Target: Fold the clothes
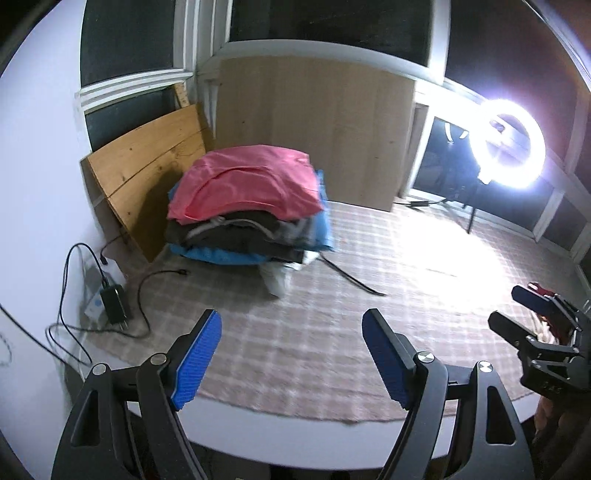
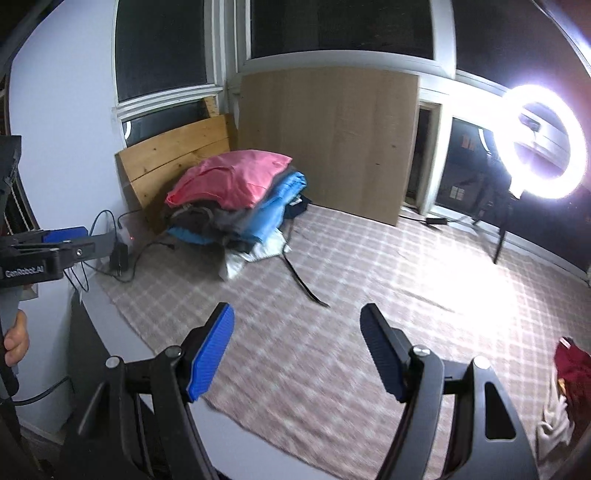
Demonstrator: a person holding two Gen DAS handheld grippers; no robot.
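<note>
Checked cloth (image 1: 332,280) covers the table; beyond its far-left corner sits the folded stack (image 1: 247,206). We hold left gripper (image 1: 291,354) and right gripper (image 2: 297,350) released, empty. Next garment: maroon heap (image 2: 572,373), right.

From where I look, a pale checked woven cloth (image 1: 332,295) covers the white table (image 1: 258,439). At ten o'clock a knotty pine board (image 1: 147,173) leans on the wall, and at twelve a larger pale tan panel (image 1: 314,133) stands against the dark window panes (image 2: 340,26). At two o'clock a glaring white ring light (image 2: 543,144) sits on its stand. At nine o'clock, a black power adapter (image 1: 114,302) with looping black cables (image 1: 74,288) rests near the cloth's edge.
</note>
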